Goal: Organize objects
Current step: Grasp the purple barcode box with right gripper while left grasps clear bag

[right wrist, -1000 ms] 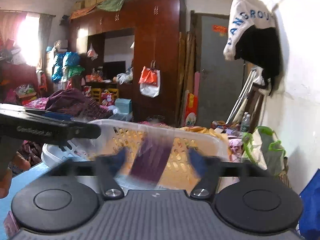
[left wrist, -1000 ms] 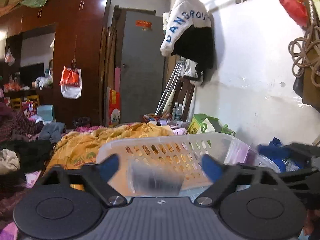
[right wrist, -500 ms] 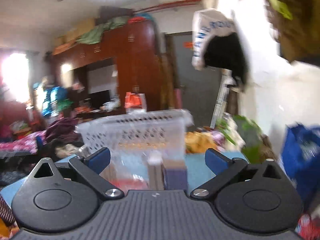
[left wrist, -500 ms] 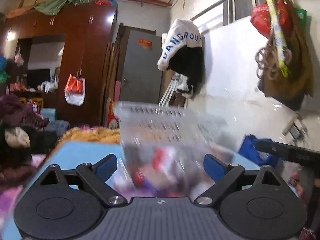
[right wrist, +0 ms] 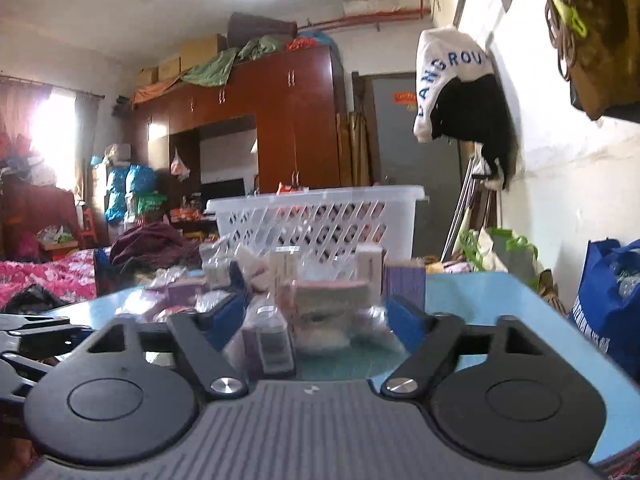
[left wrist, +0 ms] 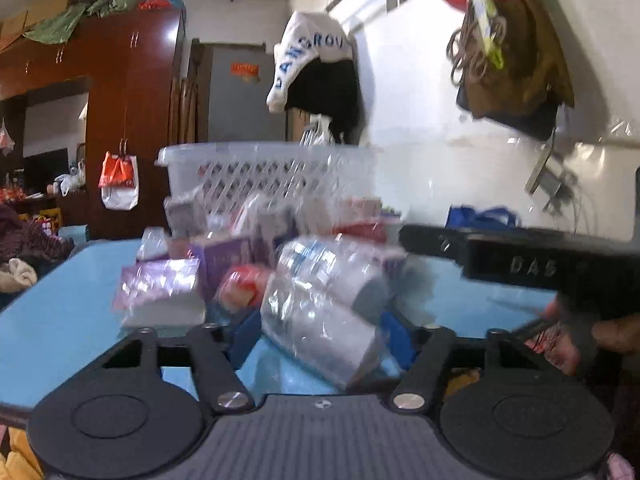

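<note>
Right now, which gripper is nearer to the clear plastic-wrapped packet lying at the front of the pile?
Left. The left gripper has the clear plastic-wrapped packet between its closing jaws. The right gripper is closing around other small packets, off to the packet's right.

Both your cameras sit low, just above the blue table, each looking forward along its own gripper fingers, nearly level. Your left view is close on the pile of packets, with the white basket right behind it; the other gripper's black body cuts in from the right edge. Your right view faces the same pile and basket from a bit further right, wardrobe and door behind. Shared: table, pile, basket, hanging jacket, right-hand wall. Motion blur on the near items in both.
</note>
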A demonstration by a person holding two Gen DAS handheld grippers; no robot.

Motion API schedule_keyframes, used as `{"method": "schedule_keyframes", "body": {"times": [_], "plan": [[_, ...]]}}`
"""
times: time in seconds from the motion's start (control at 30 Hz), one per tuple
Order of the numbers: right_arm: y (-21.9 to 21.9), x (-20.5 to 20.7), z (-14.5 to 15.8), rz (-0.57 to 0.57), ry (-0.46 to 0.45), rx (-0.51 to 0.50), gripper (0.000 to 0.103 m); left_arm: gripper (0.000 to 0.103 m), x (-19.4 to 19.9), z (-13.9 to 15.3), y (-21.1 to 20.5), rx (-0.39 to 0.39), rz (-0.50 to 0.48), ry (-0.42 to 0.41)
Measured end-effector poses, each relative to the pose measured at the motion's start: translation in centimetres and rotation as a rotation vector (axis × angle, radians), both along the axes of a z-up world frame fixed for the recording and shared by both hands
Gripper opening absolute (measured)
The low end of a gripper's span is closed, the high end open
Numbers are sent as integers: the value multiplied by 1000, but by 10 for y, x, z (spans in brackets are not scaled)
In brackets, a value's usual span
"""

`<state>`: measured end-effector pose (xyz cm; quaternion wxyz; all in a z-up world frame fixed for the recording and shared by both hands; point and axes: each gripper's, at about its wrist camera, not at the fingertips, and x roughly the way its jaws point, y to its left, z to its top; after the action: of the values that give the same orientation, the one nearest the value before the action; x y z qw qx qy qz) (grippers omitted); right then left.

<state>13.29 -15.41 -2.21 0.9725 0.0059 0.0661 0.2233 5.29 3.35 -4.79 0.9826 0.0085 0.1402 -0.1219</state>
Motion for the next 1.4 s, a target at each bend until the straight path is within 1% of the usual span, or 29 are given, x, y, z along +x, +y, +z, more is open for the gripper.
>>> {"method": "schedule_keyframes", "body": {"times": [0.03, 0.07, 0.17, 0.27, 0.37, 0.4, 0.47, 0.5, 0.53, 0.6, 0.67, 0.73, 0.9, 0.97, 1.0, 1.03, 1.17, 1.2, 1.23, 1.27, 1.3, 1.33, 1.4], "plan": [[1, 1, -1, 7, 6, 1, 62, 64, 1, -2, 2, 7, 11, 6], [4, 2, -1, 21, 13, 0, 60, 64, -1, -3, 6, 2, 15, 0], [13, 3, -5, 58, 16, -19, 59, 64, -8, -2, 20, 3, 57, -35], [23, -6, -12, 62, -17, -49, 58, 65, -14, -2, 23, 14, 85, -76], [26, -9, -14, 60, -29, -66, 57, 69, -16, -4, 21, 7, 74, -84], [25, -9, -13, 60, -27, -67, 54, 69, -17, -5, 21, 3, 65, -83], [23, -7, -14, 61, -10, -72, 42, 69, -17, -5, 18, 17, 60, -84], [22, -7, -15, 53, 3, -75, 33, 69, -18, -5, 16, 27, 63, -85], [21, -5, -15, 43, 16, -78, 32, 69, -18, -5, 16, 33, 65, -89], [22, -3, -17, 46, 27, -73, 32, 69, -17, -6, 16, 29, 71, -82], [30, -3, -19, 58, 26, -106, 32, 69, -15, -7, 16, 18, 62, -72], [37, -2, -21, 34, 2, -136, 36, 71, -12, -9, 14, 25, 58, -66], [33, -1, -22, 29, 8, -124, 36, 72, -10, -13, 11, 30, 53, -66], [32, -2, -20, 3, -5, -119, 37, 71, -11, -13, 10, 34, 50, -71], [33, -2, -17, -4, -10, -118, 47, 71, -12, -13, 9, 38, 50, -75], [34, -1, -15, 8, -17, -124, 54, 71, -12, -14, 8, 41, 48, -78], [40, 7, -14, 29, 11, -142, 51, 71, -13, -14, 8, 41, 35, -82], [40, 7, -14, 42, 13, -140, 42, 71, -13, -14, 8, 42, 33, -84], [39, 5, -15, 46, 11, -140, 36, 71, -14, -14, 9, 42, 31, -86], [37, 2, -15, 49, 2, -140, 36, 71, -14, -14, 9, 43, 30, -87], [34, -1, -14, 50, -7, -135, 36, 61, -14, -14, 10, 45, 30, -91], [31, -5, -13, 50, -17, -128, 36, 45, -14, -14, 9, 53, 37, -94], [26, -12, -9, 49, -43, -113, 36, 44, -17, -14, 8, 70, 61, -114]]}}
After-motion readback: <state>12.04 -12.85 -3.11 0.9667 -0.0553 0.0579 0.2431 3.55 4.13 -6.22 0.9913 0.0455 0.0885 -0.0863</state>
